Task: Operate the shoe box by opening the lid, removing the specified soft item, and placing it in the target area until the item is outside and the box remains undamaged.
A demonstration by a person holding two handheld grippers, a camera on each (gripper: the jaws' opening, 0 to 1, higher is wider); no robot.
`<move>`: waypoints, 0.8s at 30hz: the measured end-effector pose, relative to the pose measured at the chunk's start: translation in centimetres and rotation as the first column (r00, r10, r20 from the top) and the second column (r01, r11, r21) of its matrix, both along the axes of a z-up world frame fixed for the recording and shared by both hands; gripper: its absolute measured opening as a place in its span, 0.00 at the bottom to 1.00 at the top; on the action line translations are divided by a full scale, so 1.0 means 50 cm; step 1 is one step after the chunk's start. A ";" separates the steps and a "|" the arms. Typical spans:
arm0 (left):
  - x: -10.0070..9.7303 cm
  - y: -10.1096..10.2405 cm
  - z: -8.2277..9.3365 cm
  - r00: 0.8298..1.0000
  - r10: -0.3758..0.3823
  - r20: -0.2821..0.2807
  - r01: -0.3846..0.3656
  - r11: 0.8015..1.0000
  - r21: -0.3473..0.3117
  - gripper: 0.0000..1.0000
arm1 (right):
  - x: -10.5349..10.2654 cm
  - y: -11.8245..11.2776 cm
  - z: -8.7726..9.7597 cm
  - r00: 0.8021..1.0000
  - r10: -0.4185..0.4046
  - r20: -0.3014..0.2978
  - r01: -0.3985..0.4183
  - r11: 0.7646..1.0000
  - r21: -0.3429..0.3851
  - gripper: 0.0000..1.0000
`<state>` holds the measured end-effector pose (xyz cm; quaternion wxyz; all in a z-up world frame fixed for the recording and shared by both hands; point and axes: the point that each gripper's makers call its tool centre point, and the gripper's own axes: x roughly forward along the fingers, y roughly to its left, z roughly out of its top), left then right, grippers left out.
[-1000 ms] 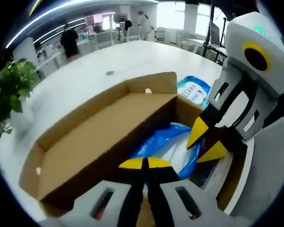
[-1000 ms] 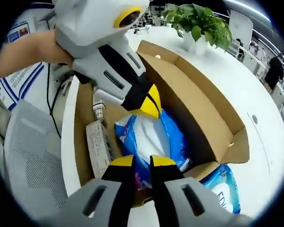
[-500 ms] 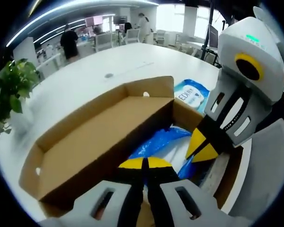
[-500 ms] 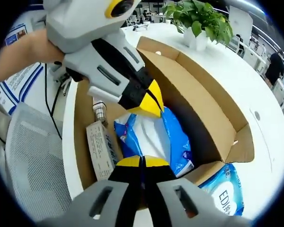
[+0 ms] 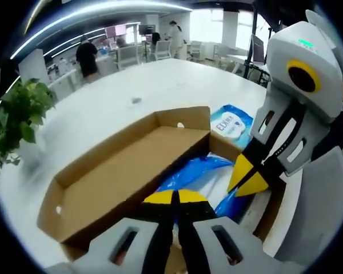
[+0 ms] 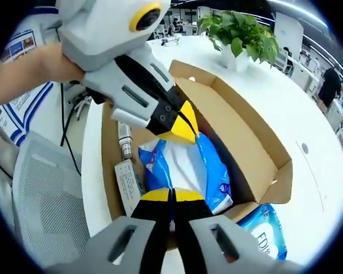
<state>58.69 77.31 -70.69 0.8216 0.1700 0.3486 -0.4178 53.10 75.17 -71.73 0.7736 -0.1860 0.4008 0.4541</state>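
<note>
On the white table (image 5: 103,103), seen from the left gripper view, the shoe box (image 5: 120,177) lies open with its lid folded back toward the far side, and the blue-and-white soft pack (image 5: 197,171) lies inside the box against its near wall. The left claw (image 5: 174,197) sits at the box's near edge with its yellow tips pressed together; whether anything is pinched between them cannot be told. The right claw (image 5: 247,178) reaches into the box from the right, tips closed on the pack's edge. A second blue packet (image 5: 231,120) lies just outside the box's far end, and a potted plant (image 5: 14,120) stands well to the box's left. From the right gripper view, the same box (image 6: 240,131) holds the pack (image 6: 186,168) in its middle, a small carton (image 6: 127,182) and a metal cylinder (image 6: 124,140) beside it. The right claw (image 6: 171,195) is closed over the pack's near end, the left claw (image 6: 183,128) closed at its far end.
</note>
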 end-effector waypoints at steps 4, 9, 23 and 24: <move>0.001 0.002 0.017 1.000 0.000 0.011 0.000 1.000 -0.002 0.00 | -0.002 0.002 0.020 1.000 0.006 0.014 -0.006 1.000 0.006 0.00; 0.003 0.004 0.047 1.000 -0.003 0.030 0.003 1.000 0.000 0.00 | -0.004 0.007 0.047 0.999 0.017 0.038 -0.017 1.000 0.016 0.00; -0.003 -0.007 0.118 0.998 -0.007 0.060 0.008 1.000 -0.027 0.00 | -0.012 -0.003 0.117 0.997 0.020 0.077 -0.023 0.999 0.041 0.00; -0.003 -0.009 0.126 0.998 -0.006 0.065 0.008 1.000 -0.030 0.00 | -0.013 -0.005 0.124 0.997 0.017 0.081 -0.021 0.999 0.045 0.00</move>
